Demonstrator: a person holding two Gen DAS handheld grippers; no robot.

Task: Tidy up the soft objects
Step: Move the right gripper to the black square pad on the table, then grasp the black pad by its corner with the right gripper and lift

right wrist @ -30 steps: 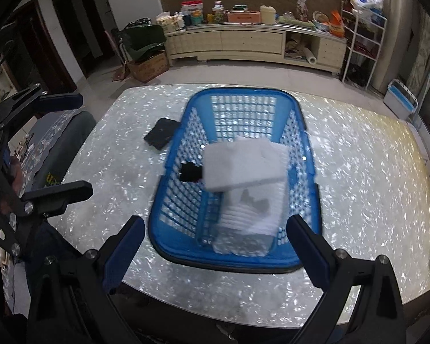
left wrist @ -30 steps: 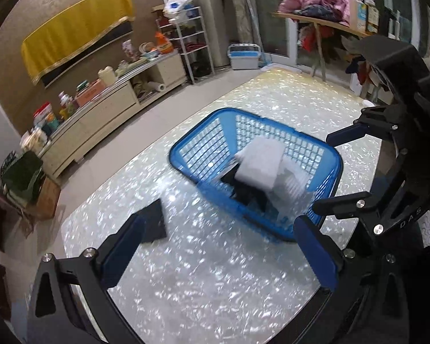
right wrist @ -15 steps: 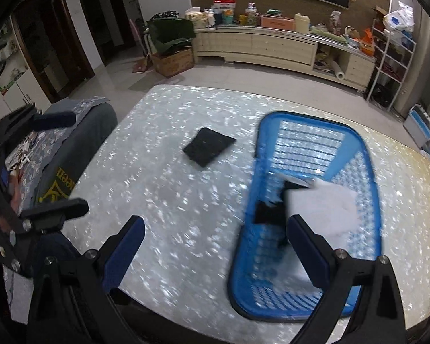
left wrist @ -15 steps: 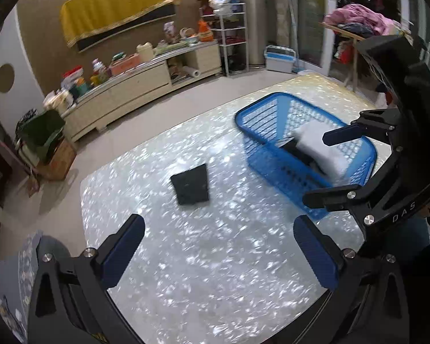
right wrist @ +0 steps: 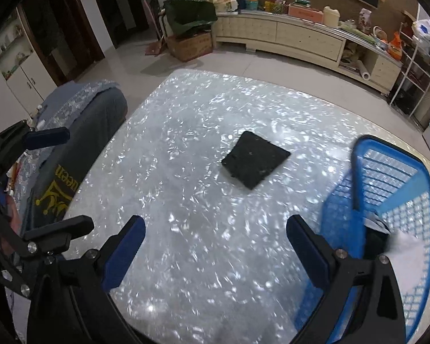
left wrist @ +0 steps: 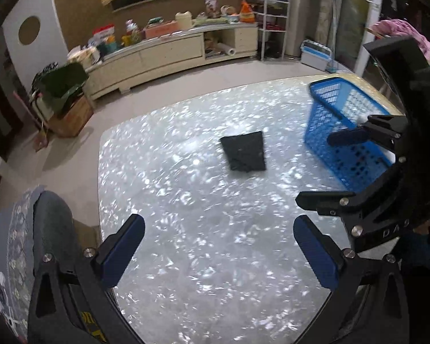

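Both grippers empty, jaws wide. Left gripper [left wrist: 219, 250] and right gripper [right wrist: 216, 248] hover over the table's [right wrist: 186, 200] near edge. Black folded cloth [right wrist: 255, 159] lies flat dead ahead, mid-table, basket [right wrist: 387, 189] just right. Neither clearly nearer.

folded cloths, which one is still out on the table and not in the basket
The black folded cloth, lying flat and alone on the table. The white cloth already sits inside the blue basket.

The table [right wrist: 203, 258] top is glossy, pearly and smooth, the folded black cloth [right wrist: 255, 159] on it matt and slightly fuzzy, the blue basket [right wrist: 392, 177] shiny latticed plastic.
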